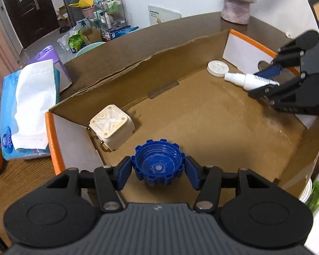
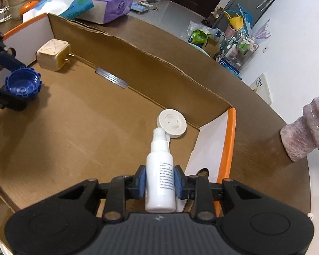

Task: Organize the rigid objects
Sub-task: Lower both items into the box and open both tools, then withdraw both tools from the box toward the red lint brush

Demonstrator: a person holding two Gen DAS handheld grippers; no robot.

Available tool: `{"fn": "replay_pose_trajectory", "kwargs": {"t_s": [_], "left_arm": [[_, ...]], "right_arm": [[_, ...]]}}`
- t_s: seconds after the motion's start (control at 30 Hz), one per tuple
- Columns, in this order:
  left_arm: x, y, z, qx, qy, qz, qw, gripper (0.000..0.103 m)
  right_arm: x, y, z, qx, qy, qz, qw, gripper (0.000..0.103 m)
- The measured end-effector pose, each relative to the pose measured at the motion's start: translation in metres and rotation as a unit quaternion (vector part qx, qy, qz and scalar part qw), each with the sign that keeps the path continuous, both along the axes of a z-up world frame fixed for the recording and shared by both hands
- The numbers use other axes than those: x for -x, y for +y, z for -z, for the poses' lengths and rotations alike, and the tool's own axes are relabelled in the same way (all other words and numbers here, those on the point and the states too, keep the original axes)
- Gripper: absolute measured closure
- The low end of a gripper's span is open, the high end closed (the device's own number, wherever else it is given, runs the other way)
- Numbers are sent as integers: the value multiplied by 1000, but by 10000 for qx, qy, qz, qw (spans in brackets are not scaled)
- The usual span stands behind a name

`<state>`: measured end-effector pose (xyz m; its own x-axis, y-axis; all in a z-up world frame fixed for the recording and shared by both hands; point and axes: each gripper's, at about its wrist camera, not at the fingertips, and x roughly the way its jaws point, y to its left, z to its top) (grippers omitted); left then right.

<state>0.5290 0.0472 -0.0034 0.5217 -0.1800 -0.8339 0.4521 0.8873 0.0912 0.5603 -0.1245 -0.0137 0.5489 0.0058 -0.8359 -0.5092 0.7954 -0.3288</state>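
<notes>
A shallow cardboard box (image 1: 212,114) lies on the wooden table, also seen in the right wrist view (image 2: 78,127). My left gripper (image 1: 158,171) is shut on a blue ribbed cap (image 1: 157,165), open side up, low over the box's near left part; the cap also shows in the right wrist view (image 2: 23,82). My right gripper (image 2: 159,181) is shut on a white spray bottle (image 2: 160,176), nozzle pointing at a white round lid (image 2: 173,125) in the box corner. The bottle (image 1: 248,80) and lid (image 1: 218,68) also show in the left wrist view. A cream plug adapter (image 1: 111,126) lies in the box.
Two tissue packs (image 1: 29,106) lie left of the box. A green spray bottle (image 1: 318,189) stands at the right near stacked white items. A pink fuzzy object (image 2: 308,133) sits on the table beyond the box. An orange (image 2: 28,6) and a glass jar (image 2: 17,0) are by the tissues.
</notes>
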Motion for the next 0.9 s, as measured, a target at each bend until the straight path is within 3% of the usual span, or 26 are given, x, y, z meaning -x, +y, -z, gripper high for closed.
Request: {"fn": "replay_pose_trajectory", "kwargs": {"t_s": [0.07,0.13,0.2,0.3,0.4,0.53,0.57,0.7,0.8,0.9], "left_arm": [[2,0,0,-10,-11,-50,10000,40],[6,3,-3,7,-11,-72,10000,33],[9,5,-8,81,-88,-213,9997,31],[27,14,-23,401,-326,-566,9971,29],[67,28,-48,775,-899,-919,9887,23],[134,43,-73,822,-1817,-1132,9733,17],[151,46,-76,857,-2073,-1205,9670,12],[202,43,-75,720,-2778,-1524,9457,12],[235,41,-63,925,-2901,-1493,9407,10],[265,40,-45,838,-3082,-1340,9381,5]], "right_arm": [[3,4,0,35,27,-42,10000,76],[7,4,-2,28,76,-63,9999,68],[11,4,-5,-44,127,-91,9999,62],[16,-1,-13,-297,172,-78,9994,62],[26,-7,-28,-652,50,-57,9978,61],[57,-18,-54,-1169,-376,-34,9924,57],[67,-21,-62,-1294,-534,-6,9902,57],[106,-33,-82,-1933,-1221,248,9732,53],[143,-39,-84,-2312,-1655,553,9571,46],[179,-47,-77,-2678,-1962,805,9398,43]]}}
